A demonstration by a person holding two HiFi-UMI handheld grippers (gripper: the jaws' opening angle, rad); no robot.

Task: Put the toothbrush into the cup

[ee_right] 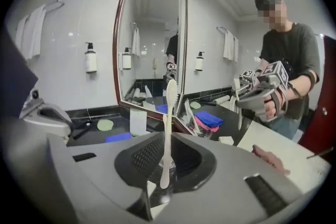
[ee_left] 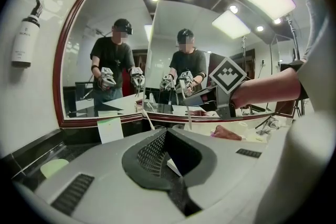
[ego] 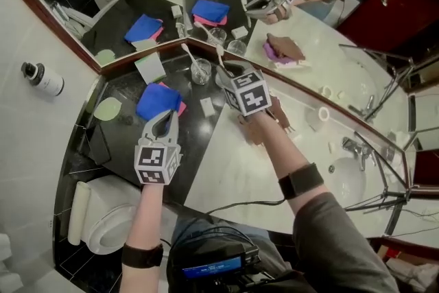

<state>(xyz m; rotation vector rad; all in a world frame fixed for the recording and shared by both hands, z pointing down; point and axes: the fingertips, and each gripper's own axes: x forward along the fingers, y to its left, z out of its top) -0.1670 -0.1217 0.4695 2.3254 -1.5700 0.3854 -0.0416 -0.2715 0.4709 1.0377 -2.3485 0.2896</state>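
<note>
Right gripper view: right gripper, jaws narrow, pinches the slim white plastic toothbrush upright by its lower handle. Judged light, stiff and slick, so it may pivot. Clear glass cup just left, fragile. Left gripper closed, empty.

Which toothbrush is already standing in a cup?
The toothbrush leaning in the glass cup, next to the blue cloth. The other toothbrush is not in a cup: the right hand-held gripper pinches it upright.
</note>
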